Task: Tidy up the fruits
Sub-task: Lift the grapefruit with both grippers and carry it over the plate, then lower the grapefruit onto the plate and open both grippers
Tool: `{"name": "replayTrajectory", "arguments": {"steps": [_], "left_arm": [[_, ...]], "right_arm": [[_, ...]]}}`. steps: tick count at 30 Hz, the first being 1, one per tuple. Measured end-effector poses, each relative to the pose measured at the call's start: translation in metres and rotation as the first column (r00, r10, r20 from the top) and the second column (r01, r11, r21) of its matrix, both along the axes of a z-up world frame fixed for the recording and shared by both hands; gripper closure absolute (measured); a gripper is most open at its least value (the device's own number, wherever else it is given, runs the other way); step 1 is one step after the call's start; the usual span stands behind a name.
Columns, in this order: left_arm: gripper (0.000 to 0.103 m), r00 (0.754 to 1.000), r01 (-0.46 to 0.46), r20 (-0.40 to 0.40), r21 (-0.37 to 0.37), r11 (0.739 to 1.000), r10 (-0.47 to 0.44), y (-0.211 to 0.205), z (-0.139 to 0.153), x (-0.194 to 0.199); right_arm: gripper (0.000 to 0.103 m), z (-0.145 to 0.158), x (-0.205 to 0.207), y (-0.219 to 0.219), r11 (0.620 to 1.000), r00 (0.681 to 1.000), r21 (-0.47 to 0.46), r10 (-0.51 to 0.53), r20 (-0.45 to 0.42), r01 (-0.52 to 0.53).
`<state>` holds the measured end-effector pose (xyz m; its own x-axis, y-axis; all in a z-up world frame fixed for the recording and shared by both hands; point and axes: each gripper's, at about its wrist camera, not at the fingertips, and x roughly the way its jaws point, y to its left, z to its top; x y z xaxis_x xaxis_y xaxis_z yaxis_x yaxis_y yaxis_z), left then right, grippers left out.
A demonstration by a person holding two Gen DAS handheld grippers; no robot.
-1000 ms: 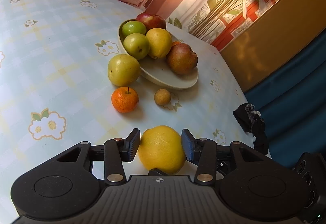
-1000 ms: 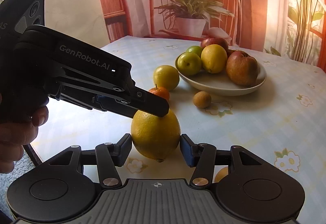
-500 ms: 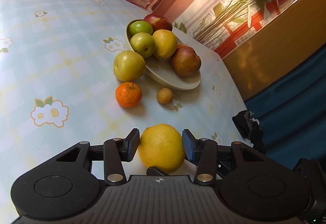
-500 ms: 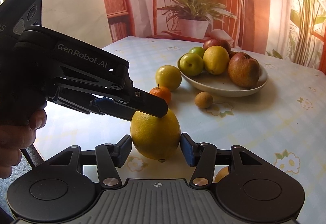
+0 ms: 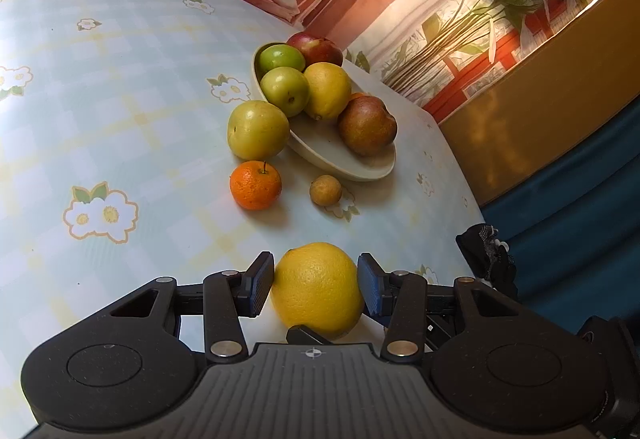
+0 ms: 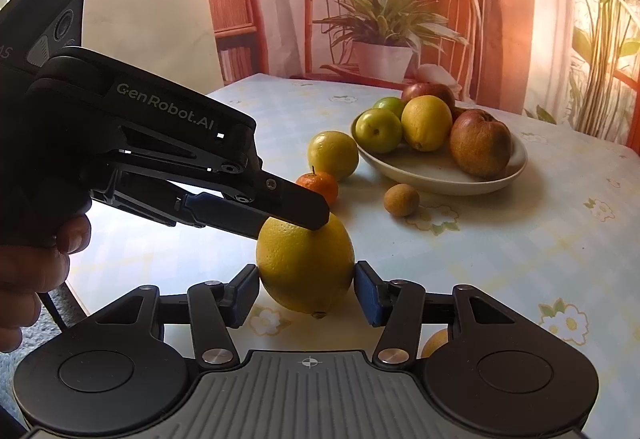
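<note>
A large yellow lemon (image 5: 318,289) sits between the pads of both grippers and is lifted off the table. My left gripper (image 5: 316,285) is shut on it. My right gripper (image 6: 306,289) stands around the same lemon (image 6: 306,267), with a small gap at its right pad. The left gripper's fingers (image 6: 280,205) reach over the lemon from the left in the right wrist view. Beyond lies an oval cream dish (image 5: 344,163) holding green apples, a lemon and reddish apples; it also shows in the right wrist view (image 6: 436,179).
On the flowered tablecloth (image 5: 100,87) beside the dish lie a yellow-green apple (image 5: 258,129), a tangerine (image 5: 255,185) and a small brown fruit (image 5: 325,190). Another yellow fruit (image 6: 434,343) peeks out under my right gripper. The table's right edge is close (image 5: 460,175). A chair and potted plant stand behind.
The lemon has risen slightly with both grippers around it. The right gripper's right pad now stands a little off the lemon. The dish looks a little farther in the left wrist view.
</note>
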<state>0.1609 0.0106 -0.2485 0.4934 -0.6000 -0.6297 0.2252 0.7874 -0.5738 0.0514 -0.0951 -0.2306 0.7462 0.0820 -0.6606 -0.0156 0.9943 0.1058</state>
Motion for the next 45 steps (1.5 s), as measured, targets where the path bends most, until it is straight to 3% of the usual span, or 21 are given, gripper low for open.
{"name": "replayTrajectory", "arguments": {"steps": [8,16,28,36,45], "left_arm": [[0.054,0.998,0.035,0.041,0.057,0.998,-0.037,-0.009,0.009,0.000],[0.055,0.994,0.073,0.077,0.060,0.996,-0.078,-0.021,0.030,0.015],[0.055,0.989,0.089,0.108,0.096,0.991,-0.099,-0.047,0.057,0.071],[0.055,0.995,0.073,0.052,0.117,0.990,-0.080,-0.057,0.050,0.111],[0.055,0.997,0.077,0.016,0.168,0.983,-0.081,-0.065,0.040,0.128]], "right_arm": [[0.055,0.002,0.000,-0.003,1.000,1.000,0.013,-0.006,0.008,0.006],[0.055,0.019,0.004,-0.018,1.000,0.998,0.008,-0.017,0.052,0.017],[0.055,0.035,0.055,-0.062,0.999,0.996,0.037,-0.037,0.086,0.034],[0.055,0.024,0.094,-0.085,0.997,0.998,0.067,-0.041,0.037,0.038],[0.055,0.006,0.111,-0.096,0.994,0.998,0.091,-0.055,-0.004,0.055]]}}
